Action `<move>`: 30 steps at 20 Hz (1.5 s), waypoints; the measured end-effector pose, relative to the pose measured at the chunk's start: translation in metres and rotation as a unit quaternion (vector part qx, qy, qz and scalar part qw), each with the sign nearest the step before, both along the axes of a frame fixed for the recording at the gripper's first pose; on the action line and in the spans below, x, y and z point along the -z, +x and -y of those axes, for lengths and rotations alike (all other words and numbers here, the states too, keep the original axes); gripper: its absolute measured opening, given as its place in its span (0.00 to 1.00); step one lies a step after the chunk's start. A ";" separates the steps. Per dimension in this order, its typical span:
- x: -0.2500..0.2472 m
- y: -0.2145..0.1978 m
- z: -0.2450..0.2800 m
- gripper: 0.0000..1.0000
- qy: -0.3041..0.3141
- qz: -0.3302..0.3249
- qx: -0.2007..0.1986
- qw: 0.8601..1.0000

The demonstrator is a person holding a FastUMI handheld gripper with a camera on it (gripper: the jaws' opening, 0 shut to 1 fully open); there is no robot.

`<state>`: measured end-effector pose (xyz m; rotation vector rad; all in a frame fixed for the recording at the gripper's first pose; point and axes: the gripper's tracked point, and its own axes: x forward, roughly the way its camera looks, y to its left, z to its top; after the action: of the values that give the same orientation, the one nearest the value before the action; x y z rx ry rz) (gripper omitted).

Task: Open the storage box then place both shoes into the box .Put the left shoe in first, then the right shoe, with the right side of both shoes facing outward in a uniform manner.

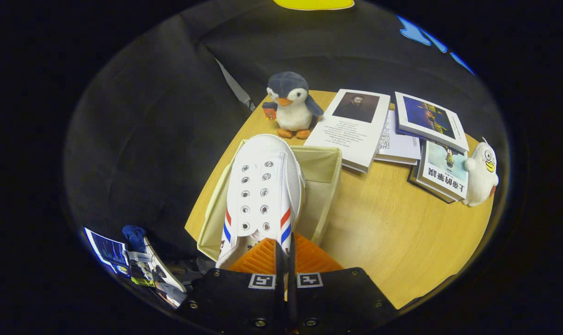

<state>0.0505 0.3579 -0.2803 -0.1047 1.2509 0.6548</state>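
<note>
White shoe (262, 195) hangs over the open storage box (325, 186), its heel pinched in the closed hand-held gripper (285, 260).

The gripper (284, 253) points forward and downward over the near left part of the tabletop. Its two fingers (262, 258) stand close together, almost parallel, with only a thin gap between them, and both press on the heel end of the white shoe (262, 190), pinching it at its rear edge.
</note>
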 end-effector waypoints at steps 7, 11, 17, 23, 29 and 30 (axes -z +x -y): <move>0.017 -0.002 -0.012 0.02 -0.021 0.006 -0.022 1.000; 0.026 -0.001 -0.025 0.26 -0.011 0.006 -0.024 1.000; -0.005 0.013 -0.012 0.99 -0.012 0.072 -0.025 0.997; -0.065 0.019 0.021 1.00 0.042 0.135 0.025 0.990; -0.162 0.020 0.093 0.99 0.074 0.302 0.099 0.945; -0.182 0.019 0.106 0.99 0.081 0.333 0.115 0.932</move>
<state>0.0699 0.2515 -0.0985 -0.0360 0.5380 0.4573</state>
